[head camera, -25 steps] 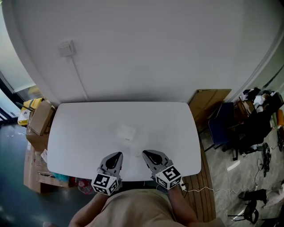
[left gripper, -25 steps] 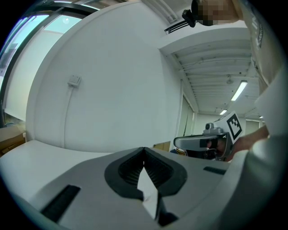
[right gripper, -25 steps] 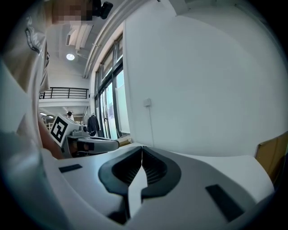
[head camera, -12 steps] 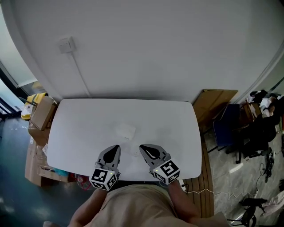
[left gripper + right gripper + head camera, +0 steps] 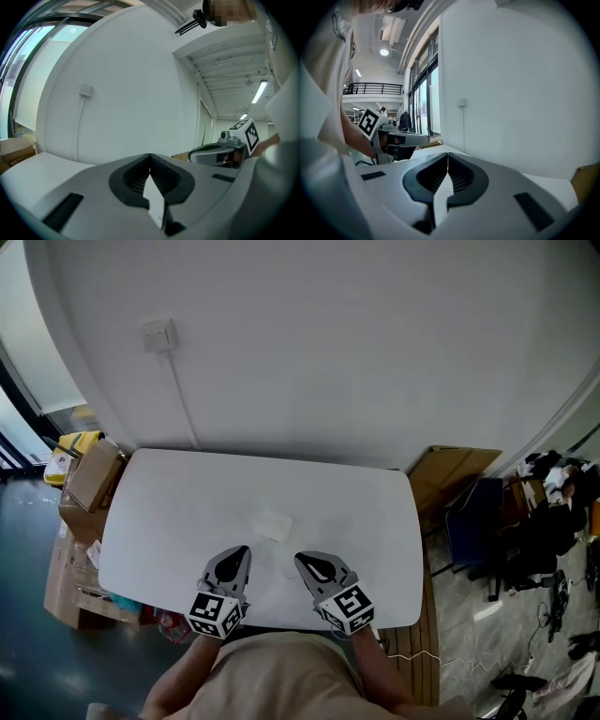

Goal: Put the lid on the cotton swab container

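A small, pale, squarish container [image 5: 273, 524] lies near the middle of the white table [image 5: 169, 512]; it is faint against the tabletop and I cannot tell a lid from it. A faint pale spot [image 5: 289, 570] lies between the two grippers. My left gripper [image 5: 239, 554] and right gripper [image 5: 302, 562] hover side by side over the table's front edge, short of the container. Both are shut with nothing between the jaws. In the left gripper view its jaws [image 5: 150, 156] meet, and the right gripper [image 5: 193, 156] shows beside it. The right gripper view shows its own jaws [image 5: 447, 154] closed.
Cardboard boxes [image 5: 89, 482] stand off the table's left end. A wall socket [image 5: 157, 334] with a cable hangs above the table. A wooden board [image 5: 455, 472] and a blue chair [image 5: 472, 521] stand to the right, with clutter beyond.
The head view has shifted a little, so the table sits slightly differently in frame. Both grippers stay shut near the front edge; the container has not moved.
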A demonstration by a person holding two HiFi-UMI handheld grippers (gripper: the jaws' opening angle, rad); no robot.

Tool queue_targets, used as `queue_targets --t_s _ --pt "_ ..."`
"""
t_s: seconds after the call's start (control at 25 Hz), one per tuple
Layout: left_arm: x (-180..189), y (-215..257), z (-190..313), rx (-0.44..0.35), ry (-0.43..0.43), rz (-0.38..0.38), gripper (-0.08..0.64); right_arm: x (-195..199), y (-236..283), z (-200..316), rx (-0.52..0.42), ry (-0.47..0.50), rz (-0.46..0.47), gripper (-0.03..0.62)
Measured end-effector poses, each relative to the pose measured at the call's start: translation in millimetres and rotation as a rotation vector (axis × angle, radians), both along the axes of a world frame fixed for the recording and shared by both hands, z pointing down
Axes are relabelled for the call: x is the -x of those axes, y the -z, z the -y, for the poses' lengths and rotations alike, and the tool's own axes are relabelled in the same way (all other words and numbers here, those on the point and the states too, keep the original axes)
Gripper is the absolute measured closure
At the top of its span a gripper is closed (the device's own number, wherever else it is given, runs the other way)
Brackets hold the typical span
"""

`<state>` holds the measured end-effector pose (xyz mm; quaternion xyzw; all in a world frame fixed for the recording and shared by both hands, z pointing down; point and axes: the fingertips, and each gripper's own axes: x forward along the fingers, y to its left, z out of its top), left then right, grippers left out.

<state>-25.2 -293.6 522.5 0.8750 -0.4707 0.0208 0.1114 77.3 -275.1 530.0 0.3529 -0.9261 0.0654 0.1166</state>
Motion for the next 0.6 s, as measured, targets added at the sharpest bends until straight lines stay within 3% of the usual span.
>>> queue_targets --t_s 0.12,0.28,0.6 --pt "2 2 1 -0.009 -0.002 -0.009 0.546 -2 -10 6 0.024 -0.006 -0.022 0.575" --pt "9 -4 -2 0.013 -0.018 -0.017 0.546 -4 -37 13 0.048 -0.007 -0.136 0.575" --pt "36 -25 -19 0.051 0.006 -0.038 0.546 5 -111 8 0.221 0.017 -0.236 0.575"
